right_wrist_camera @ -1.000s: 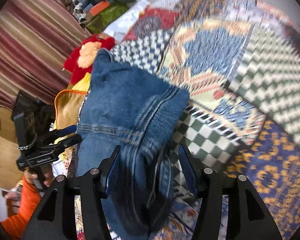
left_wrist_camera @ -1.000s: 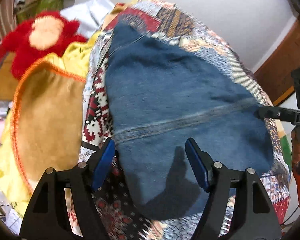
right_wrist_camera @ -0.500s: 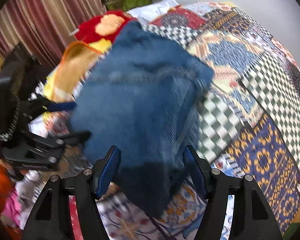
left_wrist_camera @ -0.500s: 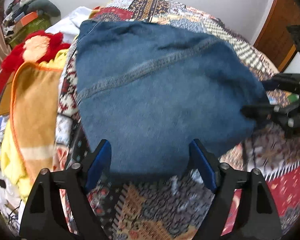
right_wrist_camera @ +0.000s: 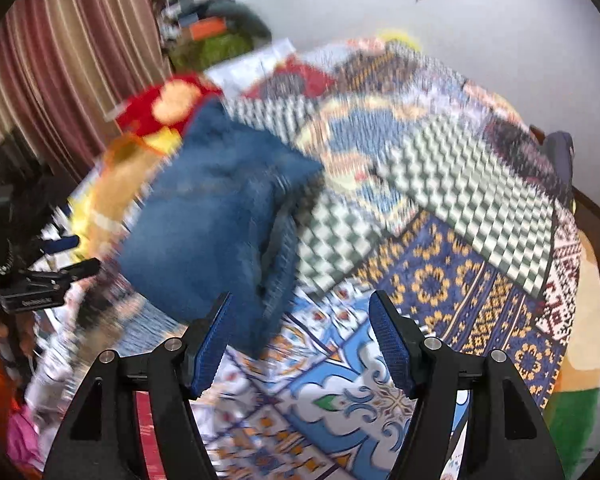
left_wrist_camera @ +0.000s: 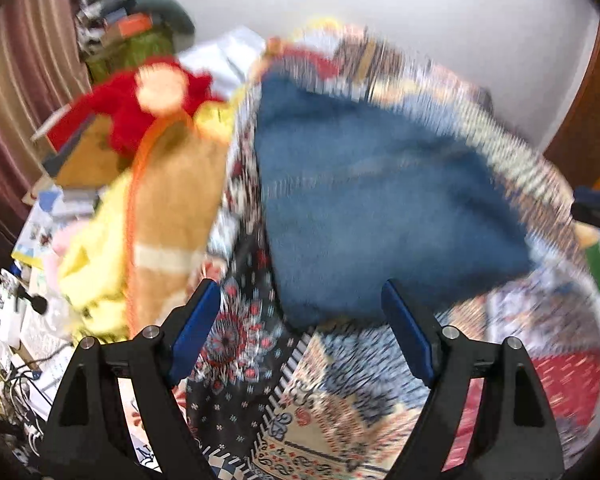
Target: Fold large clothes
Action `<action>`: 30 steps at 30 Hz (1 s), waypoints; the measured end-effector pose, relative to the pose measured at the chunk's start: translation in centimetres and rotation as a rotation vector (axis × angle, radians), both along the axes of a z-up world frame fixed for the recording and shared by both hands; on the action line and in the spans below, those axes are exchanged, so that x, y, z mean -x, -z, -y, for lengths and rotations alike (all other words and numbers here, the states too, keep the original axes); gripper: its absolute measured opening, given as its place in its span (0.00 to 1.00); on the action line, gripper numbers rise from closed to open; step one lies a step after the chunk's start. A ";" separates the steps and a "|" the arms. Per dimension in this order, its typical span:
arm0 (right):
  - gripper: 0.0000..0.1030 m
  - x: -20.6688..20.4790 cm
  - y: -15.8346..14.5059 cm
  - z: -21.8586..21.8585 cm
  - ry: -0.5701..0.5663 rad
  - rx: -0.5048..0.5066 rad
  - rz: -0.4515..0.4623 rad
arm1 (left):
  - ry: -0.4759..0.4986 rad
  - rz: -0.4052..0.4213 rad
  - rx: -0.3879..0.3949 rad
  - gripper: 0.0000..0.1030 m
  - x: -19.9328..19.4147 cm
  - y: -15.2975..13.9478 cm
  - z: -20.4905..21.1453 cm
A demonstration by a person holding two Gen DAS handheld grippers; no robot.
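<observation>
The blue jeans (left_wrist_camera: 380, 200) lie folded in a thick bundle on the patchwork bedspread (left_wrist_camera: 340, 408). My left gripper (left_wrist_camera: 298, 300) hovers above their near edge, open, its blue pads (left_wrist_camera: 196, 332) touching no cloth. In the right wrist view the jeans (right_wrist_camera: 216, 220) sit ahead and to the left. My right gripper (right_wrist_camera: 300, 308) is open over the bare spread, nothing between its fingers. The left gripper (right_wrist_camera: 44, 280) shows at that view's left edge, and a tip of the right gripper (left_wrist_camera: 596, 212) at the left wrist view's right edge. Both views are motion-blurred.
Left of the jeans lie a brown towel with an orange hem (left_wrist_camera: 172, 208), yellow cloth (left_wrist_camera: 96, 264) and a red plush toy (left_wrist_camera: 140, 112). A striped curtain (right_wrist_camera: 60, 60) and a pile of bags (right_wrist_camera: 212, 36) stand behind. Papers and cables (left_wrist_camera: 28, 320) crowd the left bedside.
Both grippers have drawn back and up from the jeans, whose near edge lay between their fingers a second ago. Their jaws stand wider. The jeans stay on the bed.
</observation>
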State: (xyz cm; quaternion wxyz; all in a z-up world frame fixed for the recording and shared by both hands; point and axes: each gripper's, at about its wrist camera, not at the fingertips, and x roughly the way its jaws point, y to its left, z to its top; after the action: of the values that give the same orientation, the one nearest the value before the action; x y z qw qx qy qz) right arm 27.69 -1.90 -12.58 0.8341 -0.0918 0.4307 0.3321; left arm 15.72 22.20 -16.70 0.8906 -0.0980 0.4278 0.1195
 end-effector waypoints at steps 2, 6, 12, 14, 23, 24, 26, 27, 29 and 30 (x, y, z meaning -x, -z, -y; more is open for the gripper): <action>0.64 1.2 -2.6 -0.1 0.000 -0.060 0.059 | 0.005 0.103 -0.008 0.80 1.1 -3.5 0.8; 0.64 5.1 -8.4 0.0 -0.018 -0.203 0.196 | 0.029 0.283 -0.025 0.80 3.3 -9.6 2.7; 0.64 11.6 -15.3 0.9 -0.029 -0.372 0.385 | 0.065 0.537 -0.071 0.80 8.1 -17.1 5.9; 0.64 13.5 -16.9 1.5 -0.025 -0.416 0.427 | 0.070 0.598 -0.081 0.80 9.6 -18.6 6.7; 0.65 20.3 -19.0 2.5 0.061 -0.478 0.566 | 0.019 0.726 -0.220 0.81 15.0 -20.7 11.2; 0.65 20.6 -18.9 2.4 0.065 -0.467 0.570 | 0.011 0.731 -0.224 0.82 15.4 -20.6 11.4; 0.68 20.9 -18.8 2.2 0.070 -0.443 0.567 | 0.005 0.733 -0.219 0.92 15.9 -20.5 11.6; 0.72 21.1 -18.6 2.1 0.077 -0.427 0.566 | 0.000 0.733 -0.216 0.94 16.1 -20.4 11.6; 0.81 21.9 -18.7 2.2 0.091 -0.414 0.570 | -0.004 0.731 -0.214 0.96 16.4 -20.2 11.6; 0.87 22.0 -18.5 2.2 0.101 -0.410 0.573 | -0.002 0.726 -0.211 0.97 16.4 -20.1 11.7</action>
State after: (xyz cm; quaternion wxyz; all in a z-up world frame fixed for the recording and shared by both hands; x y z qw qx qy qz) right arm 5.67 -4.08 5.96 0.9375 0.0092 0.1077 0.3308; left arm -0.72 10.55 3.41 0.9893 -0.0422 0.0696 0.1211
